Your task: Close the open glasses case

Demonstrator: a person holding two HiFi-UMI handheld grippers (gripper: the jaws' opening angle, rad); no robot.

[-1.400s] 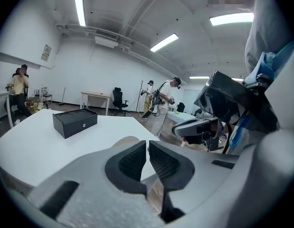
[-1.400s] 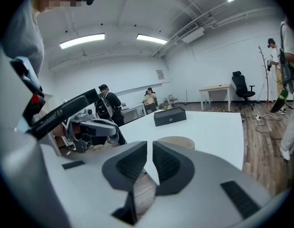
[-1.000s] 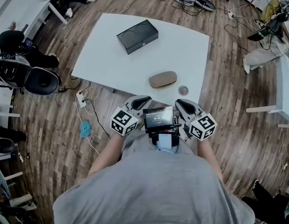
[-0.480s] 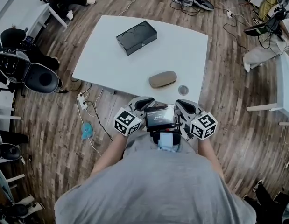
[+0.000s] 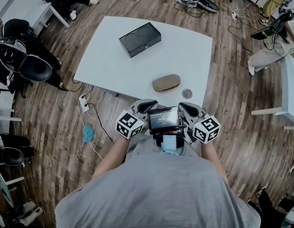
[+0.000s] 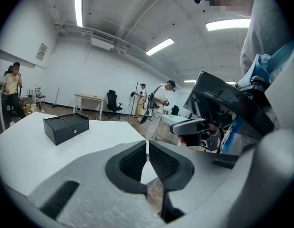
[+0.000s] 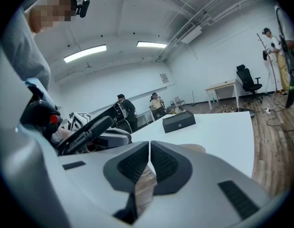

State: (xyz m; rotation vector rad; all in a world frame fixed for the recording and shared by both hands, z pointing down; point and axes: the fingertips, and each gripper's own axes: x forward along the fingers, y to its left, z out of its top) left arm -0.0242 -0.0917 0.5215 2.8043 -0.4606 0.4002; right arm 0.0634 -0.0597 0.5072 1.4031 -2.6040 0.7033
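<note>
A tan oval glasses case (image 5: 166, 82) lies near the front edge of the white table (image 5: 109, 65), and its lid looks down. In the right gripper view only a tan sliver of the case (image 7: 194, 148) shows past the jaws. Both grippers hang off the table's front edge, close to the person's chest. The left gripper (image 5: 143, 106) is shut with nothing between its pads (image 6: 147, 153). Beside it, the right gripper (image 5: 188, 109) is also shut and empty (image 7: 149, 156). Neither touches the case.
A black box (image 5: 140, 38) sits at the table's far side. A small round object (image 5: 186, 93) lies right of the case. A small screen (image 5: 162, 119) hangs at the person's chest between the grippers. Chairs (image 5: 23, 65), a power strip (image 5: 83, 103) and cables surround the table.
The left gripper has edged slightly to the right, toward the chest screen. The right gripper and the case have not moved.
</note>
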